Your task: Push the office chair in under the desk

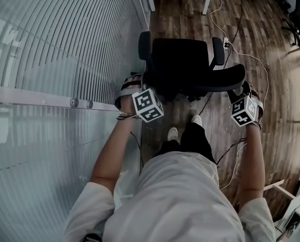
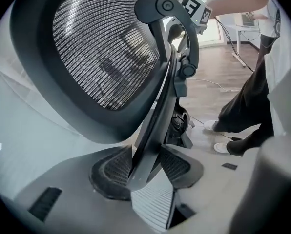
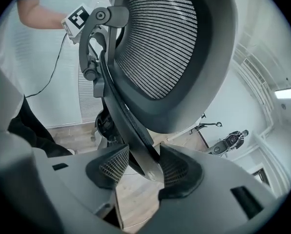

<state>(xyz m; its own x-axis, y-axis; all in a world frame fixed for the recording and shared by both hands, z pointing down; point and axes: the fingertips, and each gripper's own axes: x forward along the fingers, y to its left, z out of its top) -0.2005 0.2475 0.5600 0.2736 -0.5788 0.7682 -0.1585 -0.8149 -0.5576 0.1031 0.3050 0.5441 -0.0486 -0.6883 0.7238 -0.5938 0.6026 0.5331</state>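
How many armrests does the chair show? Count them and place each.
2: one armrest at the chair's left beside the glass wall, the other at its right.

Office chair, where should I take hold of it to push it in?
Take the backrest rim from behind, one side edge per hand: the edge is thin and faces you. The left tongs and right tongs are shut on it there.

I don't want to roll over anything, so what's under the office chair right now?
Wooden floor shows around the office chair, with a white cable lying close beside it. The chair itself hides its wheels and whatever lies directly beneath.
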